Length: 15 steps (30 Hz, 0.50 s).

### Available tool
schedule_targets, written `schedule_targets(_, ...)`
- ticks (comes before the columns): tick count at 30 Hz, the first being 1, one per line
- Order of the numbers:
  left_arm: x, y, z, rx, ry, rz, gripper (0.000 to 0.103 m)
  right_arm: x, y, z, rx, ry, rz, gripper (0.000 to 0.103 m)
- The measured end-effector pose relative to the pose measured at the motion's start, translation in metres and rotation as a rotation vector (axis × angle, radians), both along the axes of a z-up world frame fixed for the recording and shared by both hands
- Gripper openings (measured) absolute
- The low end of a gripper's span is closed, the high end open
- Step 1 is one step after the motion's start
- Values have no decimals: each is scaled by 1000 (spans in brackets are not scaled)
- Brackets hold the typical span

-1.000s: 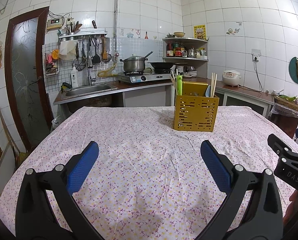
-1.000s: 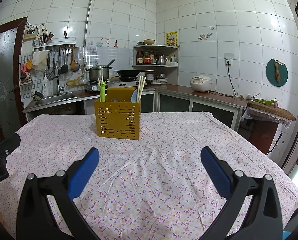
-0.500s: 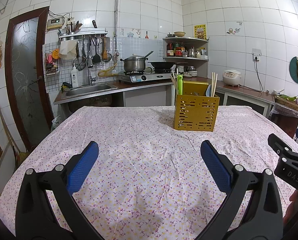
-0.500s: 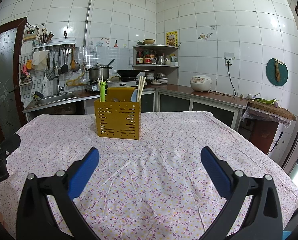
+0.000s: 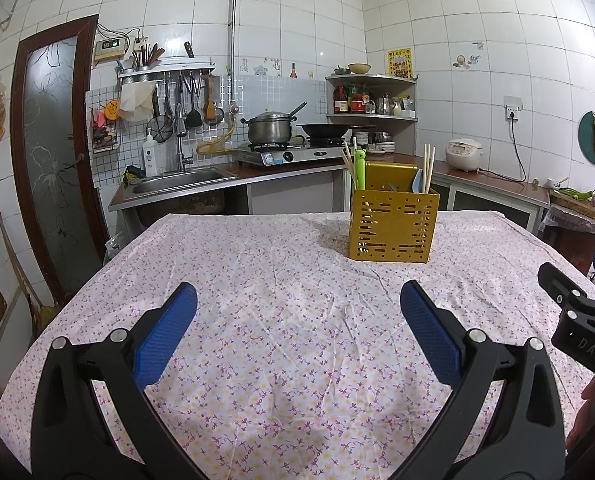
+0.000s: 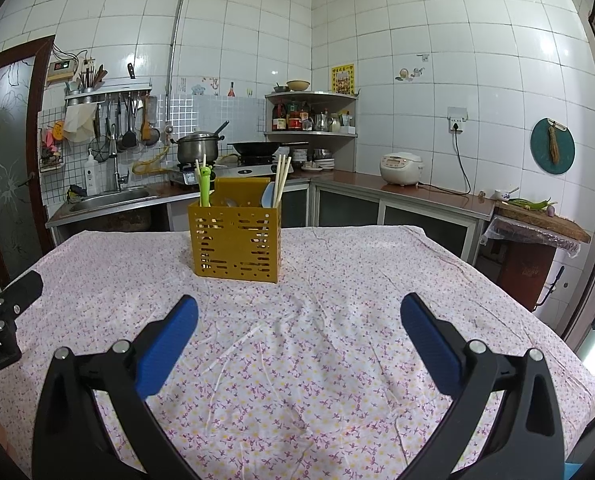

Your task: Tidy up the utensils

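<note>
A yellow perforated utensil holder (image 5: 393,228) stands upright on the far side of the floral tablecloth (image 5: 281,320); it also shows in the right wrist view (image 6: 236,246). It holds wooden chopsticks (image 5: 428,168), a green frog-topped utensil (image 5: 359,170) and a pale blue spoon (image 5: 417,182). My left gripper (image 5: 297,304) is open and empty over the near part of the table. My right gripper (image 6: 297,308) is open and empty, also well short of the holder. Each gripper's body shows at the edge of the other's view.
Behind the table runs a kitchen counter with a sink (image 5: 177,180), a stove with a pot (image 5: 269,130) and wok, a corner shelf and a rice cooker (image 6: 401,168). A door (image 5: 53,152) stands at the left. A small side table (image 6: 537,236) stands right of the table.
</note>
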<state>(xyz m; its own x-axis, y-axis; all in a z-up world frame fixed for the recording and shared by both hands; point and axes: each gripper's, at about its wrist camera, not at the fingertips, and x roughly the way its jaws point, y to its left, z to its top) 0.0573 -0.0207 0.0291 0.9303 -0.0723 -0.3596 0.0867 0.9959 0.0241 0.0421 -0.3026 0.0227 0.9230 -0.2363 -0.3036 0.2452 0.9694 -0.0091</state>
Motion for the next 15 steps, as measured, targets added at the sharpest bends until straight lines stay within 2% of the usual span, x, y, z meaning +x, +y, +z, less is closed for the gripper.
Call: schedule_targets(15,0,-2,0,10,-2,13,98,2,1,0,-6,2,7,99)
